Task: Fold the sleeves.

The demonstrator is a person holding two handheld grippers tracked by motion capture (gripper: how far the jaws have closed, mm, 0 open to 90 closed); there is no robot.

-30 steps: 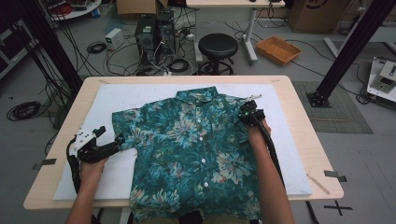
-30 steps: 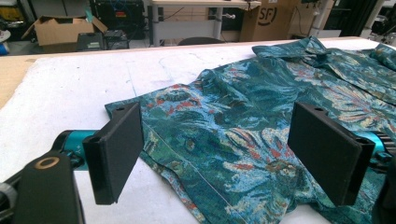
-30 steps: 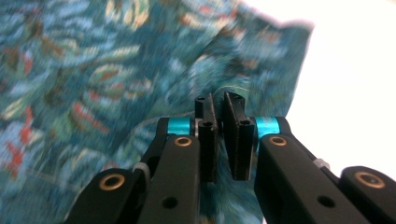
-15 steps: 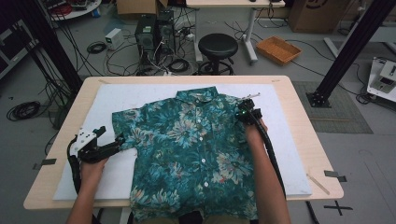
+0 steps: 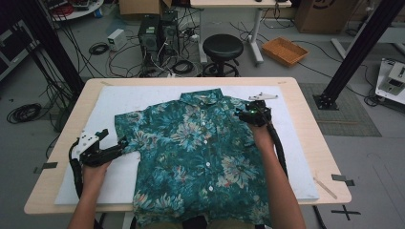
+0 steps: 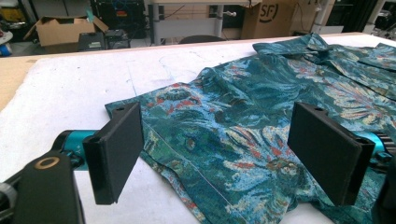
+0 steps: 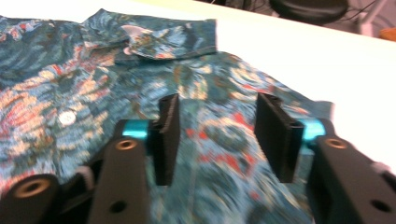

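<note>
A: High view: teal floral button-up shirt (image 5: 196, 157) lies flat on the white-covered worktop (image 5: 296, 143). Folded?

B: Not yet. Right tool (image 5: 252, 114) just opened above its shoulder, holding nothing; left tool (image 5: 117, 145) gapes around the sleeve.

My right gripper (image 5: 249, 114), at the upper right of the shirt (image 5: 191, 157) in the high view, has let go. A second ago its jaws were pinched shut on the fold of cloth at the shoulder; they have just been opening, and in the right gripper view they now stand apart with the flowered cloth lying flat below and between them, neither pad pressing on it. That hand has also lifted a little off the cloth, so in the high view the gripper sits slightly higher in the frame than before. The fabric under it has settled flat near the collar (image 7: 154, 35).
</note>
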